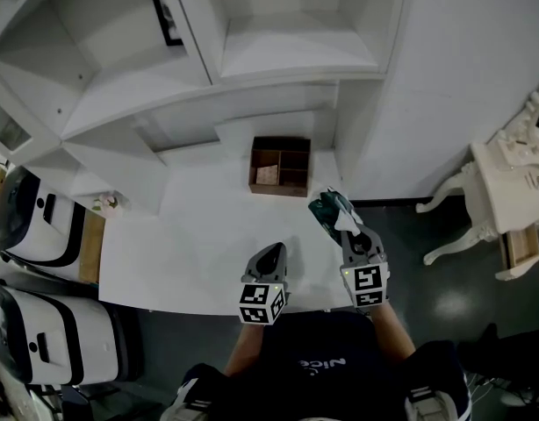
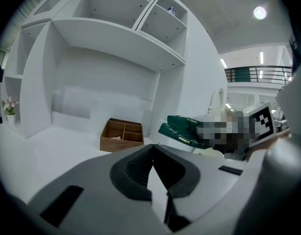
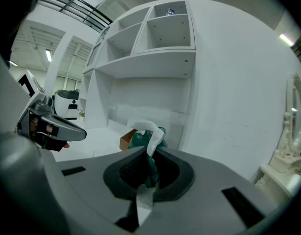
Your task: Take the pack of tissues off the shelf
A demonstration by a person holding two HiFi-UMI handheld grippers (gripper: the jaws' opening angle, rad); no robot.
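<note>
A green pack of tissues (image 3: pixel 140 141) is held by the right gripper (image 3: pixel 149 161). Its jaws are pressed tight on the near end of the pack, and a white tissue (image 3: pixel 150 130) is seen sticking up out of the top. The pack is off the shelf (image 1: pixel 291 46) and is held out in front of the person.

A wooden box (image 1: pixel 280 167) with small compartments is set on the white table (image 1: pixel 190 235), close to the back wall. In the head view the pack is found to the right of the wooden box and nearer to the person than it. The pack is kept apart from the box. It seems to be lifted a little above the table, but this is hard to tell from above.

The left gripper (image 2: pixel 153 164) is held nearer to the person than the wooden box, almost straight in front of it. Its jaws are closed together, and nothing is held between them. The two grippers are kept side by side, a little apart.

The shelf is seen above and behind the wooden box. A white carved side table (image 1: pixel 506 191) is seen far to the right of the box, on the dark floor (image 1: pixel 445 296).
</note>
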